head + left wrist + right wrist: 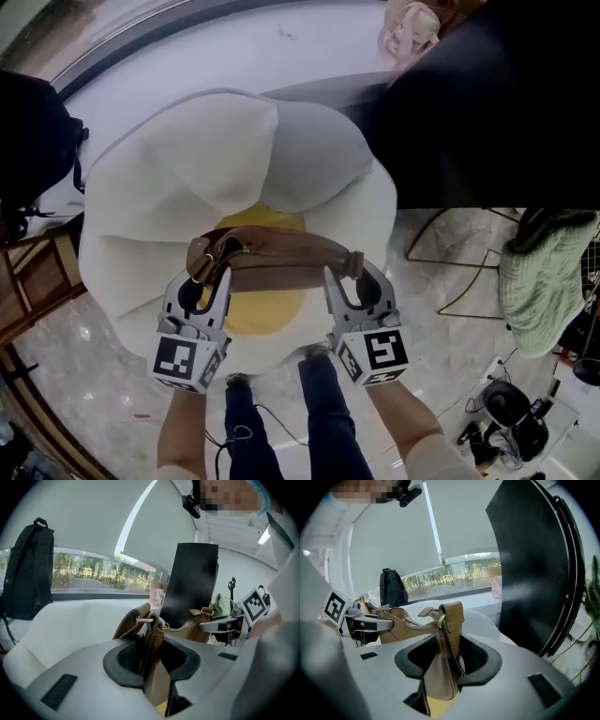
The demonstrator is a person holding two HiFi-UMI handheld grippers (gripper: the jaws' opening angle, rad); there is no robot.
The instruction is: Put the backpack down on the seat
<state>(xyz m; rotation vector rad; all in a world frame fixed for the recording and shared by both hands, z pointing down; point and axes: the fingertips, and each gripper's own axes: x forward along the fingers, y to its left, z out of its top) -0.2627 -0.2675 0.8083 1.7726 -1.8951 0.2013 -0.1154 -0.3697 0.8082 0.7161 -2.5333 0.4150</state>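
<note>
A tan leather backpack (272, 255) is stretched between my two grippers over the yellow centre (272, 317) of a white petal-shaped seat (169, 169). My left gripper (208, 279) is shut on its left end, where the strap ring shows (146, 620). At the right end, the strap tab (449, 620) is pinched by my shut right gripper (349, 277). In the left gripper view the backpack (151, 644) fills the jaw gap, and the right gripper (225, 623) shows beyond it. Whether the backpack touches the seat I cannot tell.
A black backpack (33, 141) hangs at the left by the window. A large black panel (487, 103) stands right of the seat, with a wire stand (459, 272) and a green knit cloth (548, 272) below it. Dark gear and cables (506, 412) lie on the marble floor.
</note>
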